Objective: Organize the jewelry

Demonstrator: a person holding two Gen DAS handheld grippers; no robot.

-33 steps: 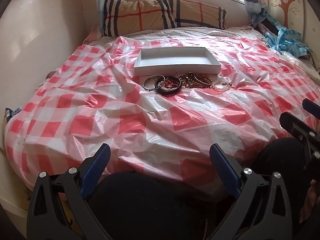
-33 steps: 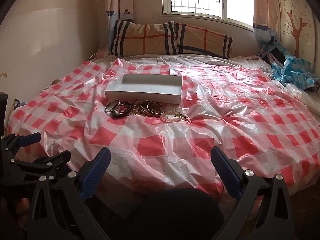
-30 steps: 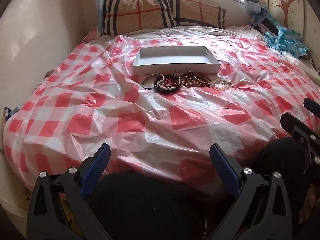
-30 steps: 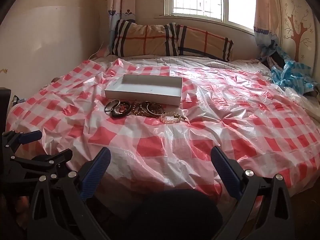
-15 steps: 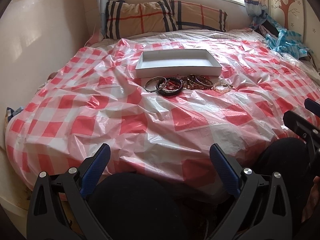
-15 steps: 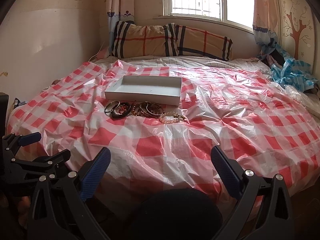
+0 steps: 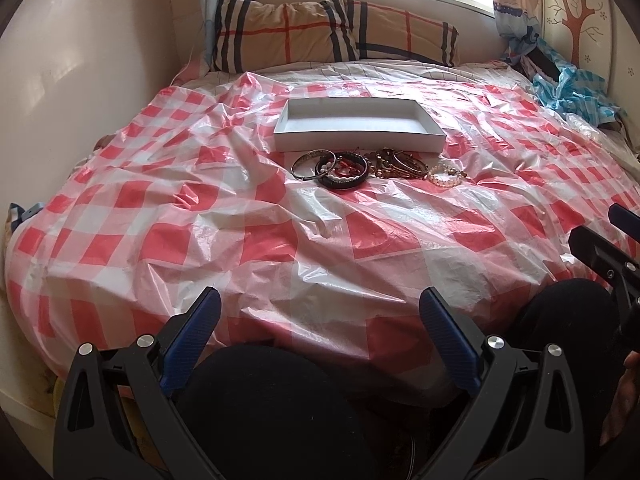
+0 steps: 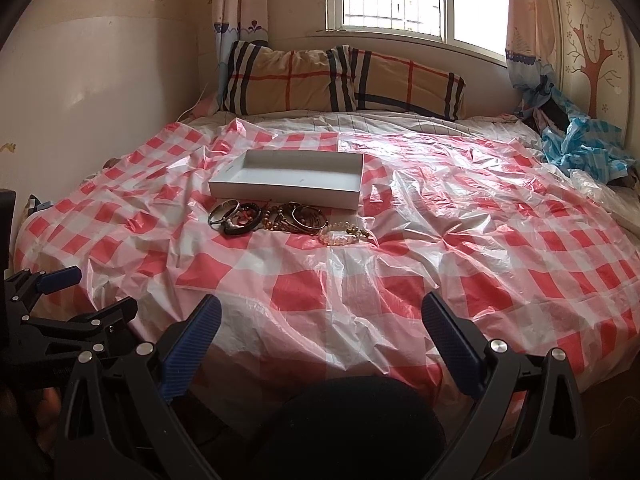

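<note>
The left gripper (image 7: pixel 320 312) is spread wide with nothing between its blue-padded fingers (image 7: pixel 192 332), held low at the near edge of the bed above a dark knee. The right gripper (image 8: pixel 320 320) is equally wide and holds nothing, touching nothing; its tips hang over the near hem of the sheet (image 8: pixel 460 240), well short of the jewelry. The bracelets (image 7: pixel 376 168) lie in a loose row on the sheet just in front of the box (image 7: pixel 360 136), a white shallow tray that sits open with nothing seen inside (a silver bangle (image 7: pixel 310 164) at the left end, a dark beaded ring next to it, brass-coloured pieces in the middle, a pale bead bracelet (image 7: pixel 444 176) at the right). The sheet is crinkled red-and-white checked plastic spread over the bed. Two plaid pillows (image 8: pixel 340 80) lean under the window (image 8: pixel 404 0); blue plastic (image 8: pixel 584 144) is bunched at the right wall, which carries a tree decal. Small cat-face stickers dot the wallpaper; no writing is legible.
</note>
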